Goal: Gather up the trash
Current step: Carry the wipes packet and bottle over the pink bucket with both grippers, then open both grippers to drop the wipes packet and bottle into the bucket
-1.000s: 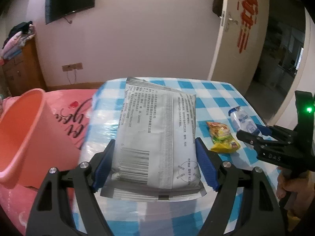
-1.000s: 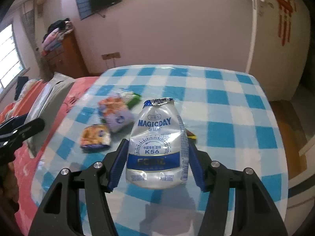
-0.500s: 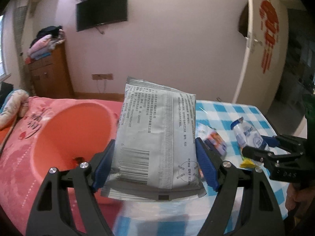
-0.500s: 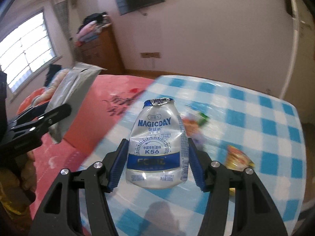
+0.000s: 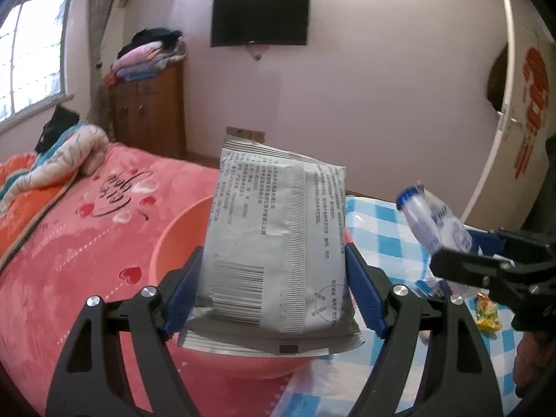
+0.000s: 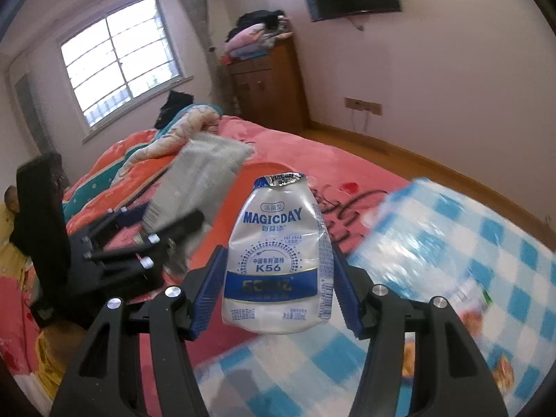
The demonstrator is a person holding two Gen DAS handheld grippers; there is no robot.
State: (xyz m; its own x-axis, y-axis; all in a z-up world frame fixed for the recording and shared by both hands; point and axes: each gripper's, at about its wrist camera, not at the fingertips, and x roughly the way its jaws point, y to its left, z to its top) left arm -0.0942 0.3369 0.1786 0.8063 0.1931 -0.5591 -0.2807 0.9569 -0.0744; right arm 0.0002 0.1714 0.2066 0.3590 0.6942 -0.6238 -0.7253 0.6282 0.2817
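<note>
My left gripper point(image 5: 274, 267) is shut on a silver foil packet point(image 5: 274, 222) with a barcode, held upright. Right behind and below the packet is a salmon-pink plastic basin point(image 5: 173, 243) that rests on the bed. My right gripper point(image 6: 278, 271) is shut on a crushed white and blue MAGICDAY bottle point(image 6: 278, 243), neck up. In the left wrist view the right gripper point(image 5: 486, 253) and the bottle point(image 5: 434, 222) hang at the right, over the table's edge. The right wrist view shows the left gripper point(image 6: 166, 229) and the packet point(image 6: 198, 173) blurred at the left, over the bed.
A table with a blue and white check cloth point(image 5: 382, 222) stands on the right, against the bed with its pink blanket point(image 5: 87, 226). Small snack wrappers point(image 5: 488, 316) lie on the cloth. A wooden cabinet point(image 5: 149, 114) stands at the far wall. A hand point(image 5: 531, 358) holds the right gripper.
Both grippers have swung left and upward, from over the table to the bed. The basin now sits behind the packet. Both grips are unchanged.
</note>
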